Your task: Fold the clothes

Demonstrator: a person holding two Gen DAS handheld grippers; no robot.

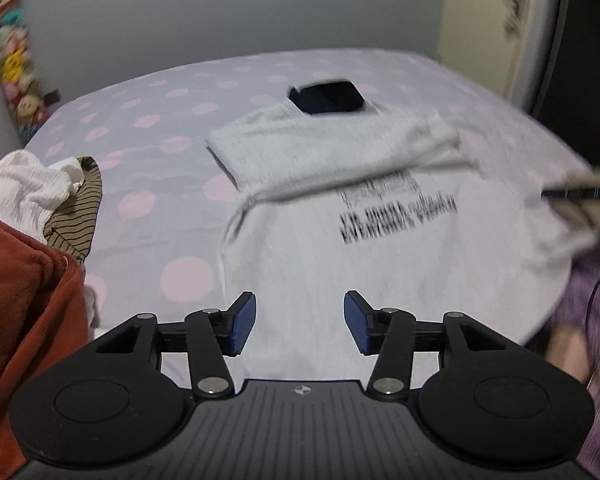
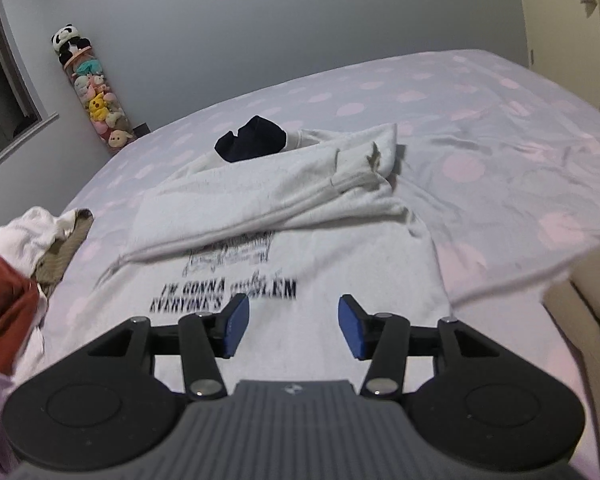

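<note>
A white sweatshirt [image 1: 340, 248] with black print and a dark hood lining [image 1: 328, 98] lies flat on the bed, both sleeves folded across its chest. It also shows in the right wrist view [image 2: 300, 216]. My left gripper [image 1: 300, 322] is open and empty, hovering just above the shirt's lower hem. My right gripper [image 2: 288, 326] is open and empty, also above the lower part of the shirt, near the print [image 2: 224, 294]. The left wrist view is blurred.
The bed has a lilac sheet with pink dots [image 2: 500, 128]. A pile of clothes lies at the left: rust-red [image 1: 24, 280], white [image 1: 24, 188] and striped [image 1: 80, 212]. A tube of plush toys [image 2: 96, 100] stands by the wall.
</note>
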